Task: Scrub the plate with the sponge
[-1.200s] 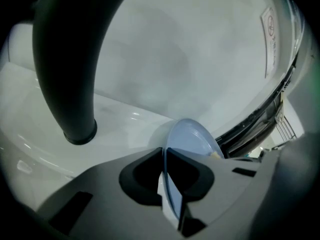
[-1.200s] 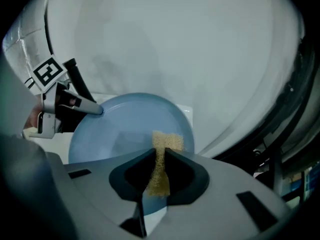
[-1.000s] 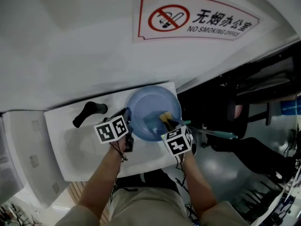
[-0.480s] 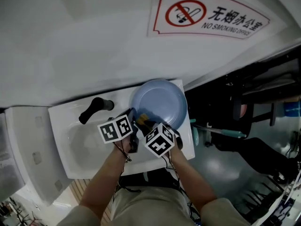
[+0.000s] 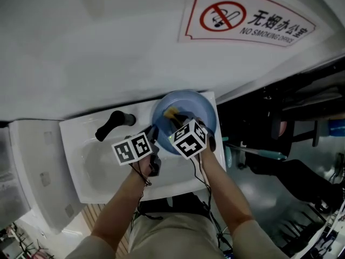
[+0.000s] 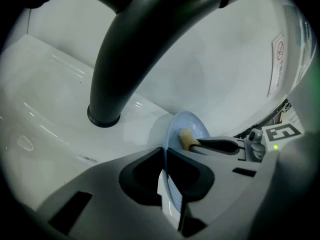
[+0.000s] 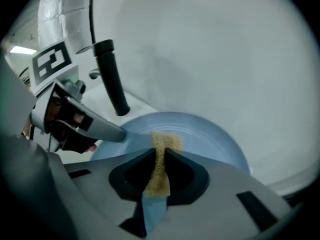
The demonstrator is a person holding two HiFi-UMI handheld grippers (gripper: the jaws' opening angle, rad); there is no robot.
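A light blue plate (image 5: 200,111) sits at the right end of the white sink (image 5: 86,166). My left gripper (image 5: 152,136) is shut on the plate's near left rim; in the left gripper view the thin plate edge (image 6: 172,189) runs between the jaws. My right gripper (image 5: 180,118) is shut on a yellow sponge (image 7: 161,159) with a blue backing, and the sponge's tip (image 5: 171,113) lies on the upper left part of the plate (image 7: 200,134). The left gripper (image 7: 117,133) shows at the plate's left rim in the right gripper view.
A black faucet (image 5: 112,124) rises at the sink's back edge, just left of the plate; it fills the top of the left gripper view as the faucet (image 6: 140,49). A white wall with a no-smoking sign (image 5: 248,18) stands behind. Dark furniture (image 5: 302,123) lies to the right.
The right gripper has swept the sponge across the plate, from the right side to the near left, then up to the upper left part. The left gripper has kept its hold on the rim.
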